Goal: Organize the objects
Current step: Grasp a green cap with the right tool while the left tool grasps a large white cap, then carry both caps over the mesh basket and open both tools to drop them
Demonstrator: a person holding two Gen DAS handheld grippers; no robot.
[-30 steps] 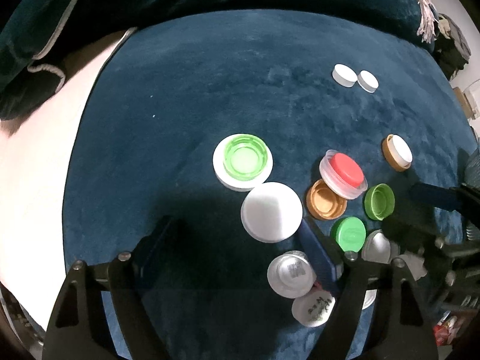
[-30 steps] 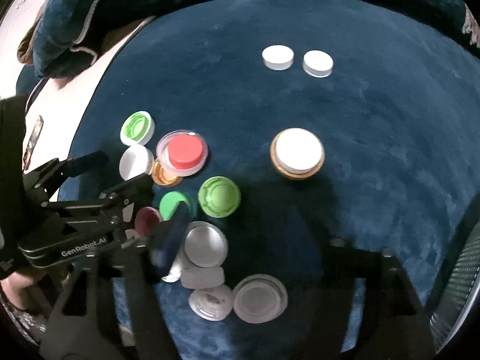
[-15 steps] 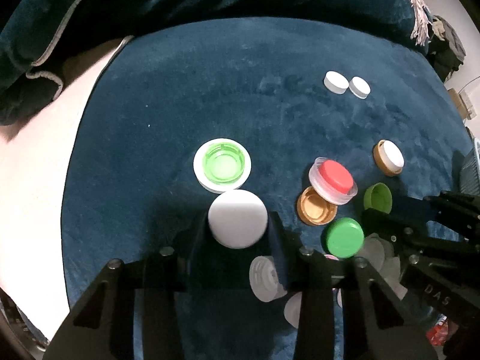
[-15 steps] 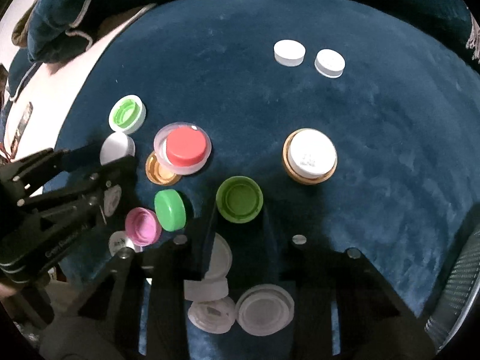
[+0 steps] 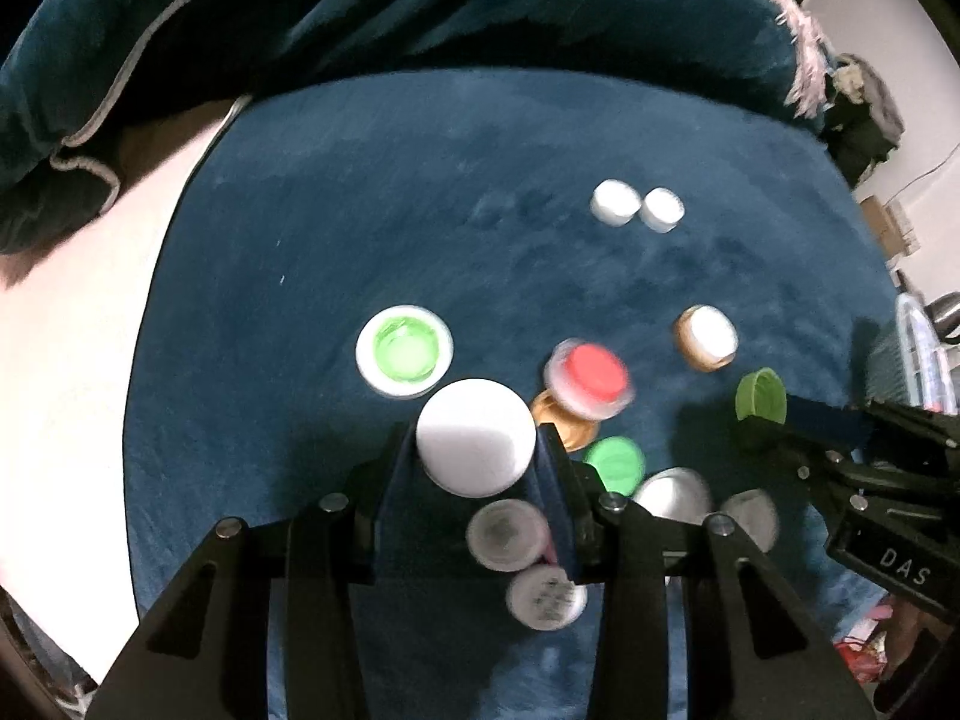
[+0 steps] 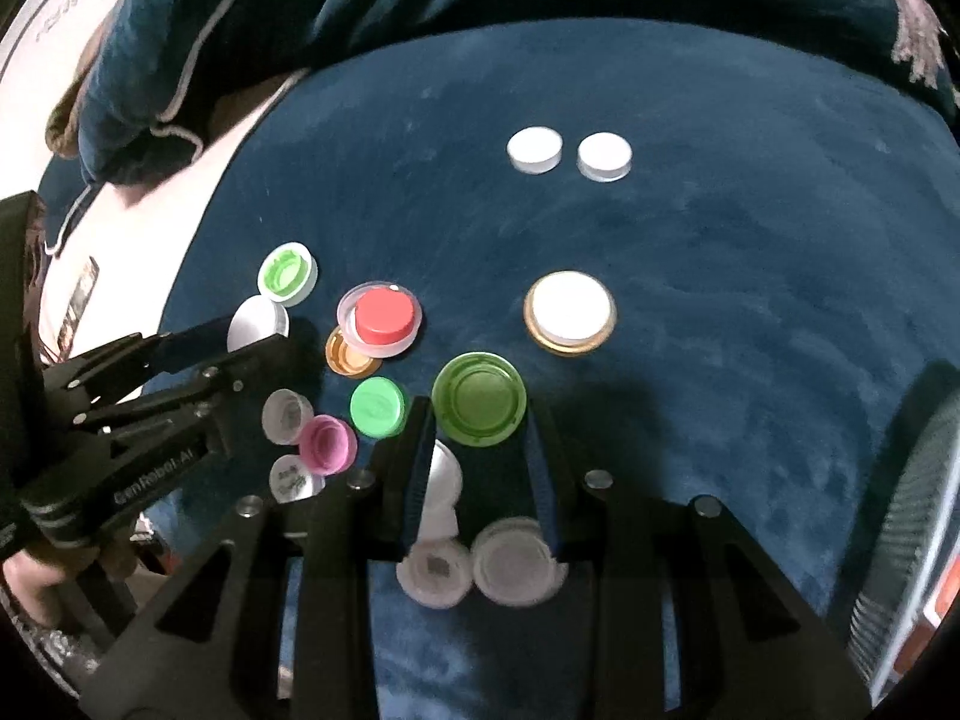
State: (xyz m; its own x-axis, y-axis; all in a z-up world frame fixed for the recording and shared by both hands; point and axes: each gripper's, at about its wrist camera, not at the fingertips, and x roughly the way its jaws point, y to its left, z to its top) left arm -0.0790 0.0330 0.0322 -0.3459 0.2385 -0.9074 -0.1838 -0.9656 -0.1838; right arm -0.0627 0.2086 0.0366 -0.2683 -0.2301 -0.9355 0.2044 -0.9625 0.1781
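Observation:
Bottle caps and jar lids lie scattered on a dark blue plush cloth (image 5: 372, 228). My left gripper (image 5: 477, 456) is shut on a large white lid (image 5: 475, 445), lifted a little off the cloth. My right gripper (image 6: 479, 420) is shut on an olive-green lid (image 6: 479, 399), also raised; that lid (image 5: 761, 396) shows at the right gripper's tip in the left wrist view. Below lie a red cap on a clear lid (image 6: 384, 318), a gold lid (image 6: 348, 354), a bright green cap (image 6: 377, 407), a pink cap (image 6: 327, 444) and several white or clear lids (image 6: 519, 561).
A white lid in a gold ring (image 6: 569, 312) sits to the right. Two white caps (image 6: 535, 149) lie side by side farther back. A green cap in a white lid (image 5: 403, 351) lies at the left. A folded blue blanket (image 5: 420, 6) lines the far side.
Both grippers went from open to shut: the left on the large white lid, the right on the olive-green lid. Both have since risen with their lids.

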